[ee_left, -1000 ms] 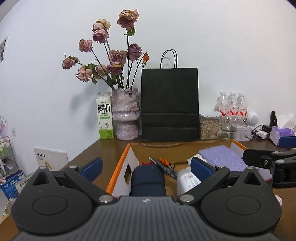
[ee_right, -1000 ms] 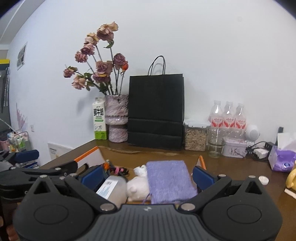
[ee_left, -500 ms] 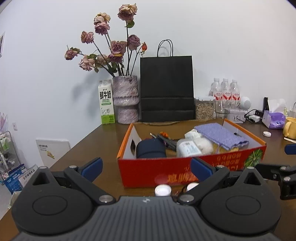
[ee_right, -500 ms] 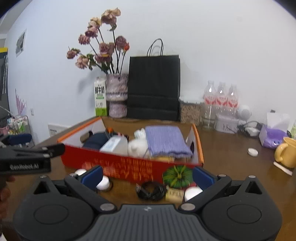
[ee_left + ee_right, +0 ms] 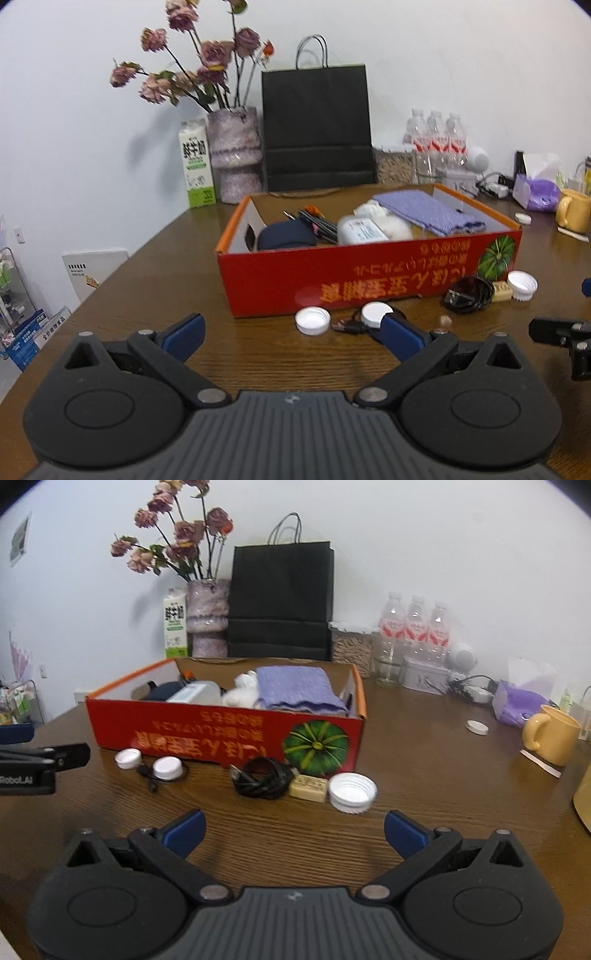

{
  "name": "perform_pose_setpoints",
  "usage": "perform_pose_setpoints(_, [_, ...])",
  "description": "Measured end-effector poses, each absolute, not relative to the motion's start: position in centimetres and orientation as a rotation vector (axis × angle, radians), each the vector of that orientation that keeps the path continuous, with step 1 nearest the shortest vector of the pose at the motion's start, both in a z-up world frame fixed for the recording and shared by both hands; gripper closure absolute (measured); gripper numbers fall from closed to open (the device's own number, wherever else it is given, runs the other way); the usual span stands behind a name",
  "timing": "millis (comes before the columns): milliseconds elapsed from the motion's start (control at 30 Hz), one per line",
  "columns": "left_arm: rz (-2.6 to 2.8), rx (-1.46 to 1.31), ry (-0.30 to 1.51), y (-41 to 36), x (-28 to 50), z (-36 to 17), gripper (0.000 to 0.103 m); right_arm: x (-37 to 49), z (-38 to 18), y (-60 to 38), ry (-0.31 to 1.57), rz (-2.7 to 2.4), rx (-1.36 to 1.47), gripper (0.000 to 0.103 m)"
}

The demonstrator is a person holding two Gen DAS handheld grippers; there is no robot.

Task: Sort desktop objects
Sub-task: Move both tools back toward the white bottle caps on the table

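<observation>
Wooden table [image 5: 424,760], red box [image 5: 221,734], caps and cable [image 5: 262,777] before it, both jaws open, empty.

Both grippers' fingers [image 5: 183,332] spread, empty.

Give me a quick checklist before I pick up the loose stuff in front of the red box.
1. Left gripper open, empty: ok.
2. Right gripper open, empty: ok.
3. Big white cap clear to grasp, open side up: ok.
4. Coiled cable free of the stamp block: not ok, they touch.
5. Room left in box: cannot tell.
6. Small caps clear of the thin cable: not ok for one.
</observation>
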State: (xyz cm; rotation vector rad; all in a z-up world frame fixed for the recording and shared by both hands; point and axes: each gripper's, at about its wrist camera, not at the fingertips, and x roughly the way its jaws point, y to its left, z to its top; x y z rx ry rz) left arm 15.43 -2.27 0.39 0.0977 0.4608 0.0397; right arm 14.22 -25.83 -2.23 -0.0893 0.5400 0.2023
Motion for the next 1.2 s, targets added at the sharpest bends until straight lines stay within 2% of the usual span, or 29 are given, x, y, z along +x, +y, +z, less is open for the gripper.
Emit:
perform_pose_setpoints(200, [0.047, 0.127, 0.514, -2.6, 17.5, -0.6, 0.0, 15.9, -3.0, -26.8, 0.574, 0.172, -0.126, 0.0])
perform_pose_setpoints(567, [0.097, 0.113, 0.597, -1.1, 22.0, -1.5, 0.0, 21.7, -4.2, -29.4, 0.658, 0.108, -0.118, 0.007])
perform_pose_setpoints(733, [0.083, 0.112, 0.633, -1.2, 22.8, -2.1, 0.0, 22.8, -4.6, -30.0, 0.679, 0.128, -0.079, 0.005])
perform_pose_setpoints(800, [0.08, 0.106, 0.647, -1.1, 23.0, -2.3, 0.0, 23.2, -4.8, -30.5, 0.699, 0.128, -0.04, 0.0])
perform_pose_setpoints(1200, [0.05, 0.005, 0.696, 0.0, 23.6, -2.7, 0.0, 23.4, -4.9, -30.9, 0.705, 0.122, -0.023, 0.0])
